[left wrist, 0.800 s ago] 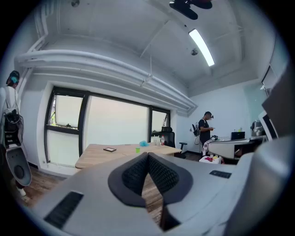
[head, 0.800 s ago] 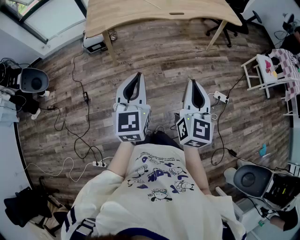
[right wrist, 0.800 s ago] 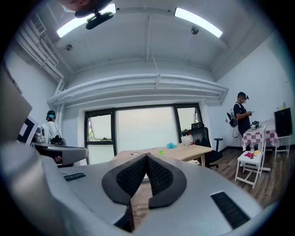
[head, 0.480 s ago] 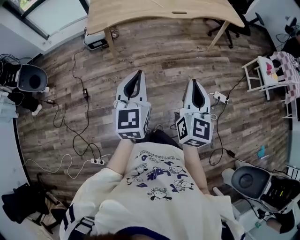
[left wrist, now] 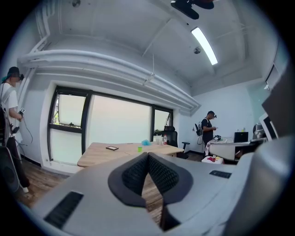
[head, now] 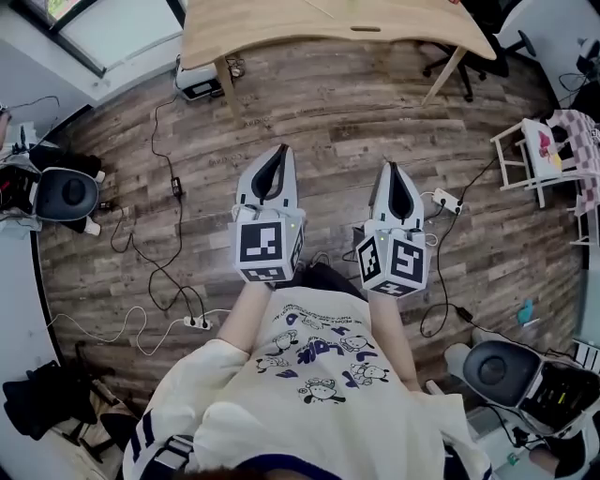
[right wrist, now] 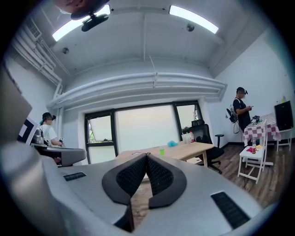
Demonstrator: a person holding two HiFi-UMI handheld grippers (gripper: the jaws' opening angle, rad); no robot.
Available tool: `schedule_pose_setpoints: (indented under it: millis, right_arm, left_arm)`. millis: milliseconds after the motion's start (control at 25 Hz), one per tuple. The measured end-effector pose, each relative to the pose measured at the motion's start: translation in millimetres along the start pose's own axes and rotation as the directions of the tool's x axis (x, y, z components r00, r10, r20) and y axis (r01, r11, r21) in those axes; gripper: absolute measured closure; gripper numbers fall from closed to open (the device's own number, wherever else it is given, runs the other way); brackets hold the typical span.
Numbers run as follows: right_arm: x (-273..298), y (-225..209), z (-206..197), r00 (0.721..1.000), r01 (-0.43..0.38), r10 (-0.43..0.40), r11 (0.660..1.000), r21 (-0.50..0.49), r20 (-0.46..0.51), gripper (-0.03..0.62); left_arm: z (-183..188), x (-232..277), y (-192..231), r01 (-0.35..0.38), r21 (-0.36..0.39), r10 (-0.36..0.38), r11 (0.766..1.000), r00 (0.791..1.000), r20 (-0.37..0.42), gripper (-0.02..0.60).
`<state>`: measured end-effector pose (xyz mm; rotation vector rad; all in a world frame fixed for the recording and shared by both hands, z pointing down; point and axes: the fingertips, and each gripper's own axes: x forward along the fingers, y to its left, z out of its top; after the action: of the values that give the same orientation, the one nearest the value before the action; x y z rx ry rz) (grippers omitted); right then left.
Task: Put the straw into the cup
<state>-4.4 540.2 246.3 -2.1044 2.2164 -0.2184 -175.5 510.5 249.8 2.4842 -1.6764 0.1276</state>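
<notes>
I hold both grippers side by side at waist height over a wood-plank floor. The left gripper (head: pixel 277 150) and the right gripper (head: pixel 392 167) are shut, pad tips meeting, with nothing between them. They point toward a light wooden table (head: pixel 281 28) a few steps ahead. In the left gripper view (left wrist: pixel 148 156), a small green cup (left wrist: pixel 139 149), a blue object (left wrist: pixel 146 143) and clear cups (left wrist: pixel 159 139) stand on that table. The right gripper view (right wrist: pixel 146 156) shows the same green cup (right wrist: pixel 161 151) and clear cup (right wrist: pixel 185 138). I cannot make out a straw.
Cables (head: pixel 159 272) and a power strip (head: pixel 197 325) lie on the floor to my left. Round grey devices sit at the left (head: pixel 66 192) and lower right (head: pixel 497 370). A white stand (head: pixel 539 155) and an office chair (head: pixel 478 66) are at the right. A person (left wrist: pixel 208 129) stands further back.
The head view has shifted a little, so the table and floor clutter sit slightly differently in frame. Both grippers stay shut and in the same pose.
</notes>
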Motion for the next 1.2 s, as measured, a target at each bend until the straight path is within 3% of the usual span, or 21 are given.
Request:
schedule_pose_setpoints:
  millis: [600,1200]
  right_arm:
    - [15.4,-20.6,-9.3,0.996,-0.086,0.087,0.996,0.026,-0.033,0.599]
    - [26.0,-48.4,-15.1,0.998,-0.055,0.057,0.997,0.062,-0.041,0.599]
  left_arm:
    - [-13.3,7.7,-8.3,-0.091,-0.023,0.09,0.996,0.996,-0.021,0.558]
    - [-17.9,33.9,-12.0,-0.085,-0.04,0.083,0.996,0.995,-0.051,0.558]
